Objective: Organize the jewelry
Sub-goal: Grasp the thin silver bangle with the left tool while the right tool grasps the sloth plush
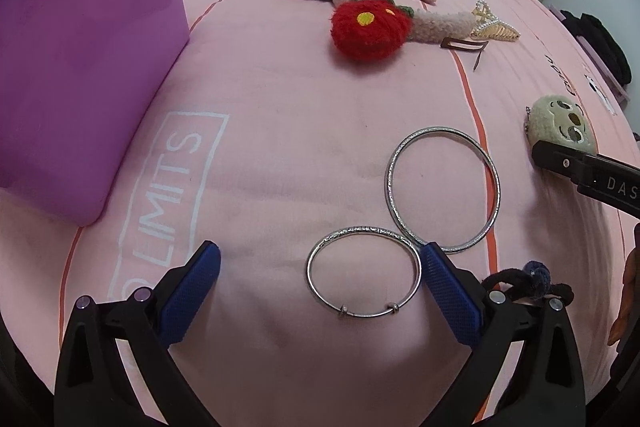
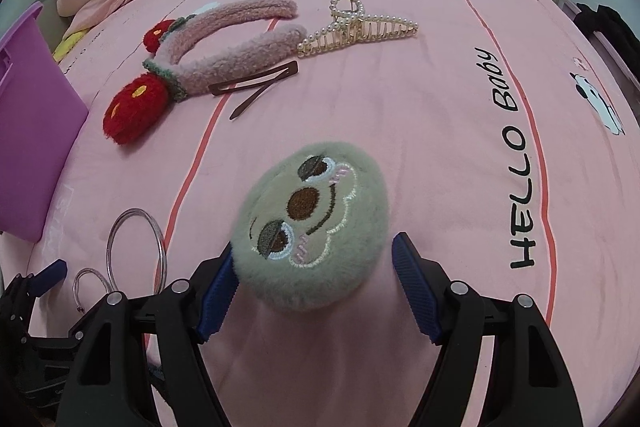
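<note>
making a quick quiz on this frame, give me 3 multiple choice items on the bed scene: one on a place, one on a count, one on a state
1. Where is the purple bin?
A. at the left edge of the bed
B. between the bangles
C. on top of the headband

2. How many silver bangles lie on the bedspread?
A. one
B. two
C. four

3. How does the right gripper stand at the plush sloth face?
A. shut far from it
B. open, fingers either side of it
C. lifting it off the bed

Answers:
1. A, it sits left of everything in both views.
2. B, a larger bangle and a smaller bangle.
3. B, a gap shows beside one finger and the plush rests on the bed.
</note>
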`<state>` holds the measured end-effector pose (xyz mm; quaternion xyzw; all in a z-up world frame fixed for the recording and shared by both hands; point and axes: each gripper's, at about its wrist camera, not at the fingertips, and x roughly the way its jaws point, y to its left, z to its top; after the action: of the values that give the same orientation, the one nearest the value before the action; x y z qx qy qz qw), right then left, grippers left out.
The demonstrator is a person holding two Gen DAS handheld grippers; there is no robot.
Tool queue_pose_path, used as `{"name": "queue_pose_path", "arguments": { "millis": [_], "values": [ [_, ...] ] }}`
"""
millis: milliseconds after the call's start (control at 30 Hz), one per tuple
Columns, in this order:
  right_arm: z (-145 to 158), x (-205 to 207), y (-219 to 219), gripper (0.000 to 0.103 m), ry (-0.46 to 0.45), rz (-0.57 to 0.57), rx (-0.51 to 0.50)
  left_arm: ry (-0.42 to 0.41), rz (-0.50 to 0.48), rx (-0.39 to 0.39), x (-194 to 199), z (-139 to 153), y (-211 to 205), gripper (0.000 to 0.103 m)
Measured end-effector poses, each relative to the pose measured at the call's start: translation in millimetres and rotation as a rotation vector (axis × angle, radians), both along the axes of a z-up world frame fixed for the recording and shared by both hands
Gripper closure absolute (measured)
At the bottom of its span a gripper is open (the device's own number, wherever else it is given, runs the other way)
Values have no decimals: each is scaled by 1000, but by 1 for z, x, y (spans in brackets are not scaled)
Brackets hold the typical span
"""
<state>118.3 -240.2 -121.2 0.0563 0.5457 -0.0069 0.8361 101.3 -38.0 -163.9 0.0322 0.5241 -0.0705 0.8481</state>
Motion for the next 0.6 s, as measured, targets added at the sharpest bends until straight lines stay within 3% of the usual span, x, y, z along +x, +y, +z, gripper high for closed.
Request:
{"name": "queue_pose_path", "arguments": {
  "millis": [300, 400, 500, 600],
  "values": [
    [-1, -2, 6, 34, -24, 10, -42, -41, 13, -6, -5, 0, 1, 6],
    [-1, -5, 5, 40, -32, 5, -37, -47, 12, -12, -9, 2, 3, 8],
    [1, -6, 6, 46, -37, 8, -32, -46, 13, -17, -11, 4, 5, 14],
    [2, -7, 6, 49, -42, 6, -26, -44, 29, -16, -12, 7, 8, 26]
  ]
}}
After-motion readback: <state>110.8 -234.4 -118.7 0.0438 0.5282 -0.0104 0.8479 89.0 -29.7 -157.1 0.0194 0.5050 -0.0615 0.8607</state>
